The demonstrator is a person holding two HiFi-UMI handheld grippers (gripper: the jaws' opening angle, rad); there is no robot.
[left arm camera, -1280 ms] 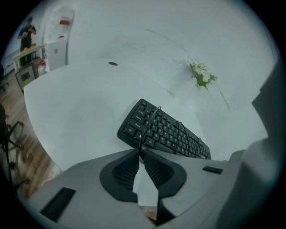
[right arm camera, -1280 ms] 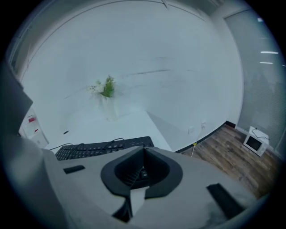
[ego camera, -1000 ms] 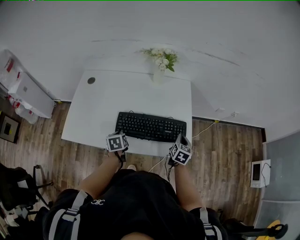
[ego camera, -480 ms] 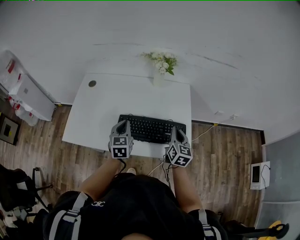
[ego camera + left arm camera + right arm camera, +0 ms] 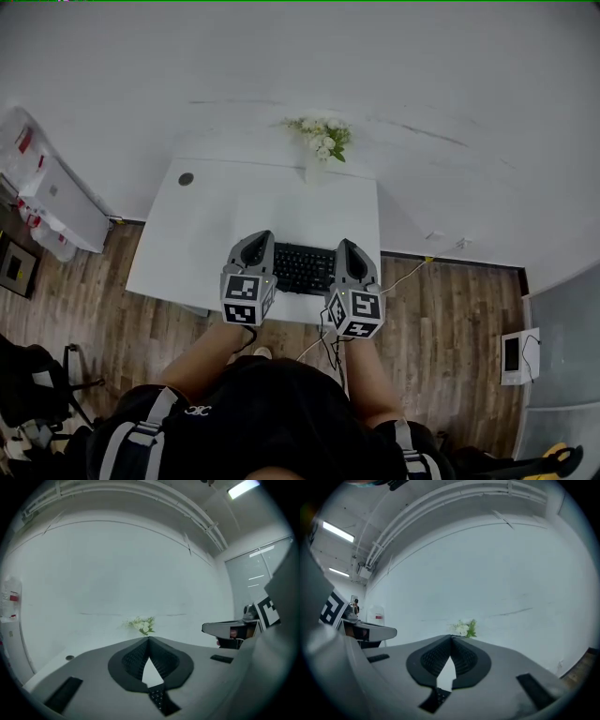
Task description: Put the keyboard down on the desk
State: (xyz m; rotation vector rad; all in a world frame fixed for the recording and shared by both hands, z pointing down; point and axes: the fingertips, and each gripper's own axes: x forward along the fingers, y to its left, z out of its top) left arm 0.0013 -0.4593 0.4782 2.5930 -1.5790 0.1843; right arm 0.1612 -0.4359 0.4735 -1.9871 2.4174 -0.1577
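Observation:
The black keyboard [image 5: 304,267] lies flat on the white desk [image 5: 216,216], near its front edge. My left gripper [image 5: 260,240] hangs over the keyboard's left end and my right gripper [image 5: 343,246] over its right end, both pointing at the wall. In the left gripper view the left gripper [image 5: 149,641] has its jaws shut tip to tip with nothing between them, and a few keys of the keyboard [image 5: 159,699] show below. The right gripper [image 5: 451,639] is likewise shut and empty, with the keyboard [image 5: 439,696] beneath it.
A vase of white flowers [image 5: 322,141] stands at the desk's back edge, by the wall. A round cable hole [image 5: 186,178] sits at the back left corner. A cable [image 5: 408,270] runs off the desk's right side over the wooden floor. White cabinets [image 5: 56,202] stand at the left.
Both grippers have moved from the desk's front edge forward and up, over the keyboard's two ends. The keyboard stays flat on the desk.

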